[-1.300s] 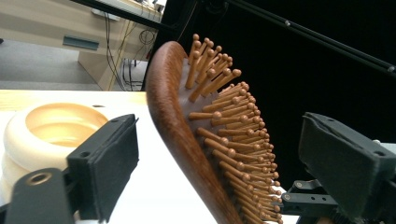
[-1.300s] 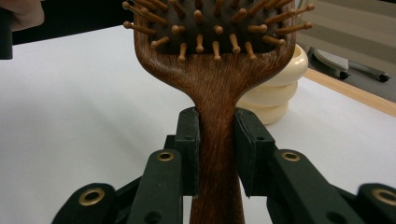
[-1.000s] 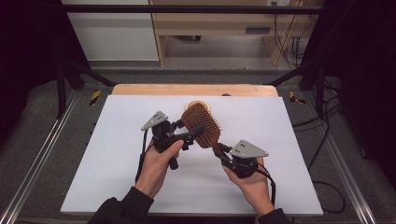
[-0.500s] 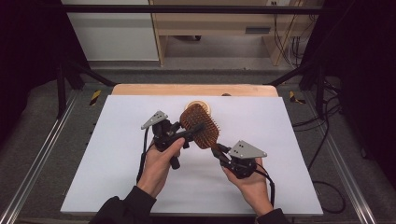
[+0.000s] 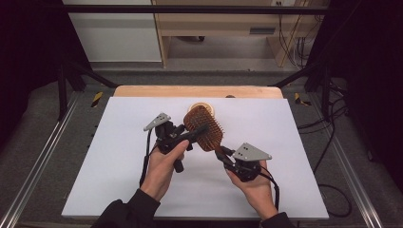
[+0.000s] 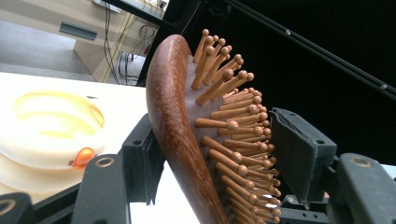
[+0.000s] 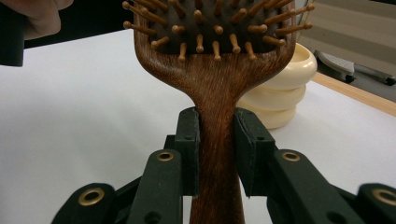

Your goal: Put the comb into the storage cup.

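Note:
A wooden hairbrush (image 5: pixel 203 127) with peg bristles is held above the white table (image 5: pixel 114 156), its head toward the far side. My right gripper (image 5: pixel 222 153) is shut on the brush's handle (image 7: pixel 217 154), one pad on each side of it. My left gripper (image 5: pixel 197 132) comes in from the left, and its jaws have just been closing across the brush head (image 6: pixel 177 116). One pad lies against the wooden back. The other pad (image 6: pixel 292 154) meets the bristle tips.
A cream ring-shaped holder (image 5: pixel 201 108) with an amber inside stands just behind the brush, near the table's far edge. A wooden strip (image 5: pixel 190 91) runs along that edge. Metal frame rails flank the table on both sides.
The left gripper's jaws have narrowed from wide apart to snug around the brush head. Both hands and the brush stay where they were.

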The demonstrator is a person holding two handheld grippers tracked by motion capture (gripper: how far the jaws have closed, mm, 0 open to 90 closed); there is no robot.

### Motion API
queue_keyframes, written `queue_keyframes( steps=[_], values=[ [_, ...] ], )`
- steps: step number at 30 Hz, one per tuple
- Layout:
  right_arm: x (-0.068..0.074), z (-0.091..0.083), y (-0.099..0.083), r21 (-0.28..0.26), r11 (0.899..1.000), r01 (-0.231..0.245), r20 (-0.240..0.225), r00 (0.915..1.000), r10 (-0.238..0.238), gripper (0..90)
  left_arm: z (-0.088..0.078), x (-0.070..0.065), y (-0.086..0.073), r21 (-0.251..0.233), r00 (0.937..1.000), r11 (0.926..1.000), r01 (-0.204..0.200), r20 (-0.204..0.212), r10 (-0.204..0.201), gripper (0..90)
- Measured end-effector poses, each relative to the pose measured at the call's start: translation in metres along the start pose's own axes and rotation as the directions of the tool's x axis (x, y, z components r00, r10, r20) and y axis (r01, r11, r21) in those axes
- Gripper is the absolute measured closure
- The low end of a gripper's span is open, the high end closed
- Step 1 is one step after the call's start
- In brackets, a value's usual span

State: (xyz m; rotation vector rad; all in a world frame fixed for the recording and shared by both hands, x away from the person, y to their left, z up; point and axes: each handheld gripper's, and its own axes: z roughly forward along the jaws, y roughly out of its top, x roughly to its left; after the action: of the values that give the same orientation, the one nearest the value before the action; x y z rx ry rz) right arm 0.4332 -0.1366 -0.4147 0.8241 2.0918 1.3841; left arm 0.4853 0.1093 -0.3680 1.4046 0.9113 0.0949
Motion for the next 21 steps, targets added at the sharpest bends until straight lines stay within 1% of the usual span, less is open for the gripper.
queue_keyframes(
  steps=[5, 6, 11, 15, 18, 19, 21],
  values=[
    [-0.0002, 0.0005, -0.0005, 0.001, 1.000, -0.004, -0.002, 1.0000, 0.004, 72.8, 0.0010, -0.0002, -0.0003, 0.002, 1.0000, 1.0000, 0.002, -0.003, -0.002, 37.5],
    [-0.0003, 0.0005, -0.0006, 0.000, 1.000, -0.005, -0.005, 1.0000, 0.005, 72.8, 0.0013, -0.0007, -0.0004, 0.002, 1.0000, 1.0000, -0.003, -0.004, 0.003, 37.0],
    [0.0006, 0.0013, -0.0005, 0.001, 1.000, 0.001, -0.014, 0.9999, -0.001, 72.7, 0.0022, -0.0009, -0.0008, 0.006, 1.0000, 1.0000, 0.000, -0.006, 0.000, 34.8],
    [0.0015, 0.0021, -0.0006, 0.003, 1.000, 0.003, -0.014, 0.9999, -0.003, 72.8, 0.0023, -0.0004, -0.0010, 0.004, 0.9999, 1.0000, 0.003, -0.011, -0.003, 36.3],
    [0.0016, 0.0025, -0.0008, 0.006, 1.000, 0.002, -0.015, 0.9999, -0.002, 72.8, 0.0021, -0.0013, -0.0010, 0.004, 0.9999, 1.0000, 0.004, -0.013, -0.004, 39.9],
    [0.0015, 0.0029, -0.0011, 0.009, 1.000, 0.001, -0.017, 0.9998, -0.001, 72.8, 0.0018, -0.0017, -0.0009, 0.005, 0.9999, 1.0000, 0.002, -0.013, -0.002, 39.9],
    [0.0028, 0.0051, -0.0025, 0.021, 1.000, 0.007, -0.022, 0.9997, -0.006, 72.8, 0.0019, -0.0042, -0.0011, 0.006, 0.9998, 1.0000, -0.005, -0.018, 0.005, 43.7]
  ],
)
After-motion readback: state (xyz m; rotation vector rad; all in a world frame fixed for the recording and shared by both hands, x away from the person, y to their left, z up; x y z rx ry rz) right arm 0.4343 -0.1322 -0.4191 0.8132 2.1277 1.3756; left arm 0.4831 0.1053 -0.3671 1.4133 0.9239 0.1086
